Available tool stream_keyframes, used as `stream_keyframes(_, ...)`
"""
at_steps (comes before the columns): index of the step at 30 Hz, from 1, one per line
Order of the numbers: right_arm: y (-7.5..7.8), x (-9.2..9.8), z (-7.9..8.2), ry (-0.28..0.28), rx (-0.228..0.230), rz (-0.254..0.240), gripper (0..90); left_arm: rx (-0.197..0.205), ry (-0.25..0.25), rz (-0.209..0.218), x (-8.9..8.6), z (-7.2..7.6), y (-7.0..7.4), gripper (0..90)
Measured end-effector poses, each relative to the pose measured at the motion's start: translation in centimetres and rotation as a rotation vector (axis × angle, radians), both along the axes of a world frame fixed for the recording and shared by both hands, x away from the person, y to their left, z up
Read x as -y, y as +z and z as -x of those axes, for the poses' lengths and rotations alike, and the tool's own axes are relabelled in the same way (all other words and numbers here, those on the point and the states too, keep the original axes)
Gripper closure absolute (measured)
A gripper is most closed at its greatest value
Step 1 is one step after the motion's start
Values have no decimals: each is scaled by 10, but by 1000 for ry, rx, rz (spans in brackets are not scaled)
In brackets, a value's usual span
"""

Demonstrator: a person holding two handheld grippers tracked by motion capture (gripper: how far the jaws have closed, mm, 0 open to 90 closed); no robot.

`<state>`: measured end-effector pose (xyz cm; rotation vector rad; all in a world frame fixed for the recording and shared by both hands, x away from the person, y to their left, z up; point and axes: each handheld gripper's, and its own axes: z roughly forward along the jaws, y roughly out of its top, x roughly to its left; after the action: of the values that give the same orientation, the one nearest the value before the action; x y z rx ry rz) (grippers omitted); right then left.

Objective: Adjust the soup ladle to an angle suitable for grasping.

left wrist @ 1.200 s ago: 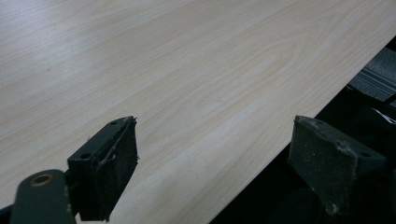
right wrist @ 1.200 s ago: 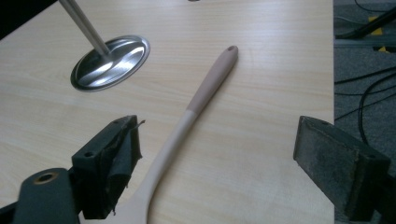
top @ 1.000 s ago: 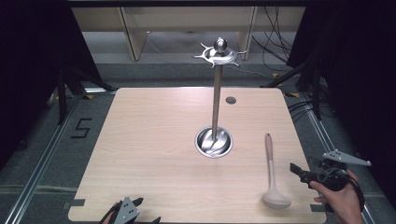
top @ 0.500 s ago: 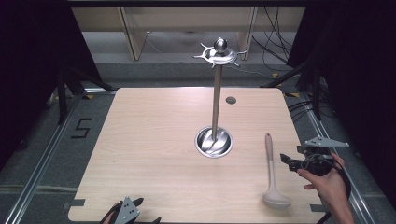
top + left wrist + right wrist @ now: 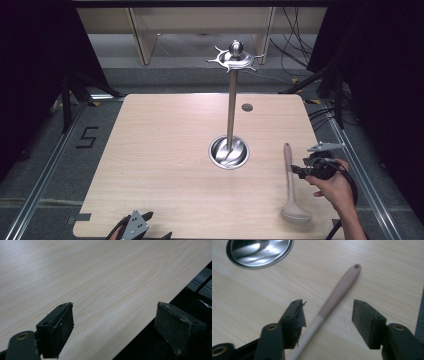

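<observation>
Two jaws of the right gripper (image 5: pixel 327 315) stand apart, straddling the ladle (image 5: pixel 337 293) handle without touching. Ladle lies flat near the table's (image 5: pixel 165 150) right edge, beside the metal stand (image 5: pixel 230 150). Left gripper (image 5: pixel 113 322), jaws apart, hangs at the near edge.

Bright tabletop (image 5: pixel 165 150) — dark surroundings (gripper views soft, slightly blurred).

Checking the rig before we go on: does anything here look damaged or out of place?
One thing: the pad on one jaw of the right gripper looks torn, its upper edge frayed and peeling off. The ladle lies flat on the table, not spilled, and the stand is upright.
</observation>
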<state>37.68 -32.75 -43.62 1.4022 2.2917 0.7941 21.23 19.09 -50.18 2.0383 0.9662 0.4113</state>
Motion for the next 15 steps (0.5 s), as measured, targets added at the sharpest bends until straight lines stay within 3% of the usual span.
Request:
stream_keyframes(1, -3, 0, -3, 19, -13, 15, 496, 2, -4, 6, 0, 0, 1, 150)
stream_keyframes(2, -4, -3, -3, 4, -52, 4, 500, 8, -2, 16, 0, 0, 0, 150)
stream_keyframes(3, -9, -4, -5, -2, -38, -4, 500, 8, 2, 23, 0, 0, 0, 150)
stream_keyframes(4, -9, -4, -6, 4, -67, 1, 500, 9, -2, 5, -2, 0, 1, 149)
stream_keyframes(5, -9, -6, -7, -8, -84, -8, 501, 3, 17, 20, -1, 0, 0, 150)
stream_keyframes(7, -10, -7, -9, -10, -82, -11, 510, 3, 15, 31, -1, 0, 1, 150)
stream_keyframes(11, -14, -12, -15, 24, -110, 19, 521, 2, 16, 39, 0, 0, 0, 150)
stream_keyframes(12, -15, -16, -18, 12, -135, 33, 521, 2, 16, 40, 0, 0, 0, 150)
stream_keyframes(15, -17, -19, -22, 9, -171, 52, 528, 5, 5, 4, -2, 0, 1, 150)
